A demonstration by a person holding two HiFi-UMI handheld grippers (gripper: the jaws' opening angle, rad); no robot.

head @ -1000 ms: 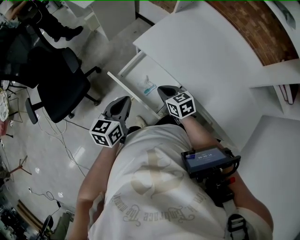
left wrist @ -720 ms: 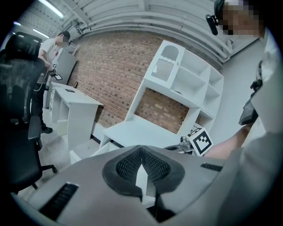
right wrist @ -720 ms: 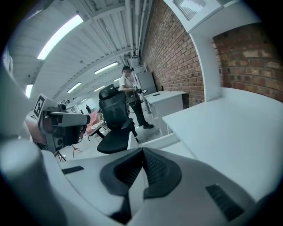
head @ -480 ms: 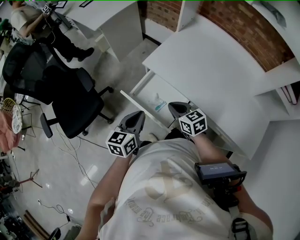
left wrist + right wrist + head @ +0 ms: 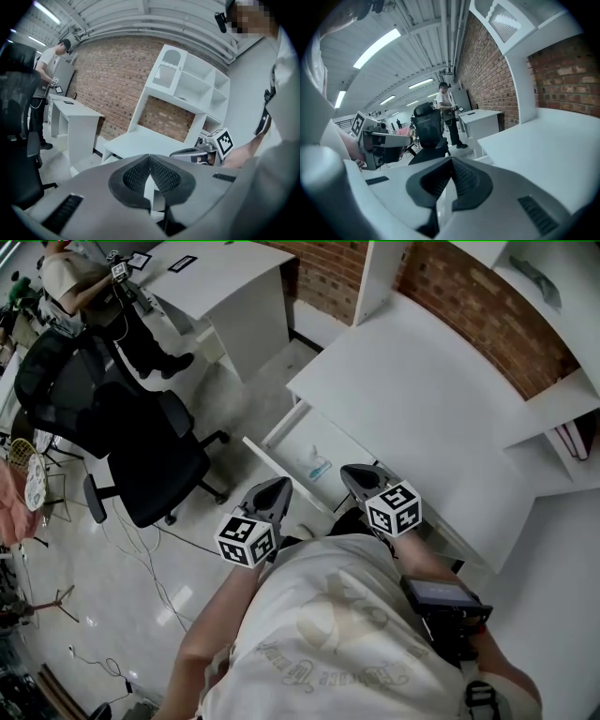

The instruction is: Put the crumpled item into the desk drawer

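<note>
The white desk's drawer [image 5: 274, 461] stands pulled out. Inside it lies a small crumpled pale blue-white item [image 5: 319, 468]. My left gripper [image 5: 278, 486] hangs over the drawer's front panel, shut and empty. My right gripper [image 5: 348, 472] is just right of the crumpled item, near the desk edge, also shut with nothing in it. In the left gripper view the dark pads [image 5: 136, 173] meet at the tip, and the right gripper [image 5: 199, 153] shows beyond. The right gripper view has its own pads [image 5: 461, 178] closed too, with the left gripper [image 5: 384, 140] to its left.
The white desk top [image 5: 412, 399] stretches to the right of the drawer, with a shelf unit [image 5: 562, 418] past it. A black office chair [image 5: 141, 446] stands on the floor to the left. Another person [image 5: 75, 282] stands by a second white desk [image 5: 220, 277]. Cables lie on the floor [image 5: 141, 540].
The head view has swung, so the drawer and both grippers sit lower and further right in the picture. Both grippers stay shut, side by side at the drawer.
</note>
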